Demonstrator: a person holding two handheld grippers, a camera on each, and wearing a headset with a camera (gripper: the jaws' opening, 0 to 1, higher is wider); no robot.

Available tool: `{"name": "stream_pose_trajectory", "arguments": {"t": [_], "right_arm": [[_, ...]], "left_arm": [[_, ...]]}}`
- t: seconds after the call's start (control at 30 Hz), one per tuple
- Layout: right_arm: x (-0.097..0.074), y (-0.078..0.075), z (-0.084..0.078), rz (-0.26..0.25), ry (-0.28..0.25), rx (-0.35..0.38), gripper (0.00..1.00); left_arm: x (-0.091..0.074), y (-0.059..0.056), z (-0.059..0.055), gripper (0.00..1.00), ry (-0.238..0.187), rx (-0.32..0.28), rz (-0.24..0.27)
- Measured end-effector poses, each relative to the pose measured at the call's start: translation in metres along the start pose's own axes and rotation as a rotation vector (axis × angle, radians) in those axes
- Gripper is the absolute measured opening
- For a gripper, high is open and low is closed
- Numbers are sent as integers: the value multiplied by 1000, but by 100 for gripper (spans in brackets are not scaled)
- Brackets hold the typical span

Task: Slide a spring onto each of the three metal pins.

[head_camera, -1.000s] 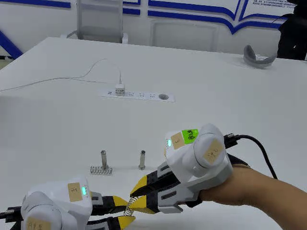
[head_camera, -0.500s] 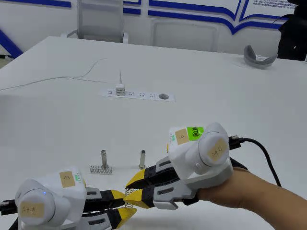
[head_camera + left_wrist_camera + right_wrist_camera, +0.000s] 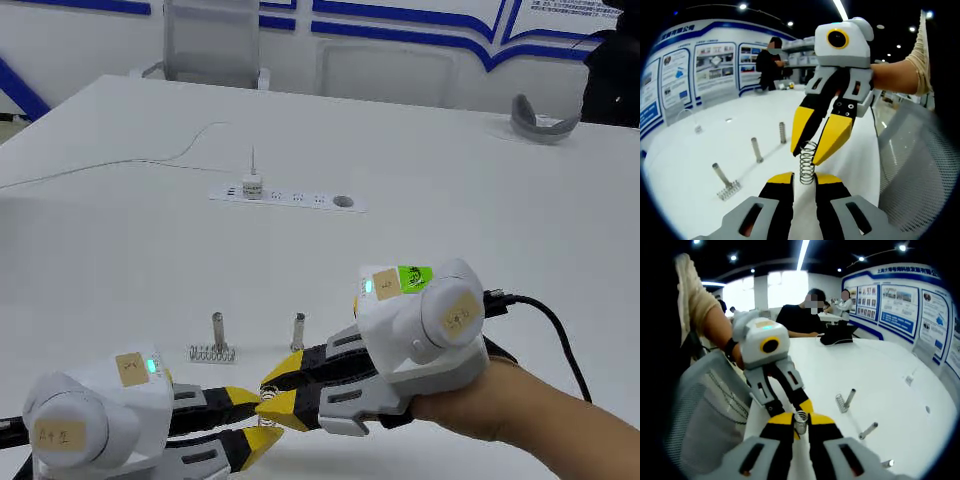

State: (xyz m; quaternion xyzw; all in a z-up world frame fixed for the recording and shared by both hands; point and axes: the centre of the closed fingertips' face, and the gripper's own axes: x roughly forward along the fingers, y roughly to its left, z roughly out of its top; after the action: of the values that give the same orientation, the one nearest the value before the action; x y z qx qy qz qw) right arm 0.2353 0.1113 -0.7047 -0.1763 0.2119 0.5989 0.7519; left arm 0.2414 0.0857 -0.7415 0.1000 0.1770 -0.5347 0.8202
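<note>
Two grippers meet tip to tip low over the white table (image 3: 120, 260), with one spring (image 3: 807, 162) held between them. The left gripper (image 3: 803, 179) has its yellow-tipped jaws closed on one end of the spring. The right gripper (image 3: 800, 421) is carried in a bare hand (image 3: 490, 400) and pinches the other end from the opposite side, so both are clamped on the same coil. Three metal pins (image 3: 756, 149) stand upright in a row on the table a little beyond the jaws, their shafts bare. A second spring (image 3: 729, 190) lies on its side just beside the foot of the end pin (image 3: 218, 330) — the left one in the head view. Farther back sits a white power strip (image 3: 290, 198) with a plug in it and a thin cable trailing off to the left
</note>
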Motion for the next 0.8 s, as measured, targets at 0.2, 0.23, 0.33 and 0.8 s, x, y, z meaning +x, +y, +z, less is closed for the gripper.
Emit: {"name": "stream_pose_trajectory", "arguments": {"t": [0.2, 0.23, 0.33, 0.8], "right_arm": [[-1, -1, 0, -6, -1, 2, 12], [-1, -2, 0, -8, -2, 3, 12], [-3, -4, -1, -16, -4, 9, 12], [-13, -19, -5, -60, -9, 31, 12]], "left_arm": [[-4, 6, 0, 25, -8, -14, 27], [-4, 7, -1, 27, -7, -23, 32], [-7, 10, -3, 34, -8, -43, 48], [-23, 25, -13, 60, -5, -72, 140]]}}
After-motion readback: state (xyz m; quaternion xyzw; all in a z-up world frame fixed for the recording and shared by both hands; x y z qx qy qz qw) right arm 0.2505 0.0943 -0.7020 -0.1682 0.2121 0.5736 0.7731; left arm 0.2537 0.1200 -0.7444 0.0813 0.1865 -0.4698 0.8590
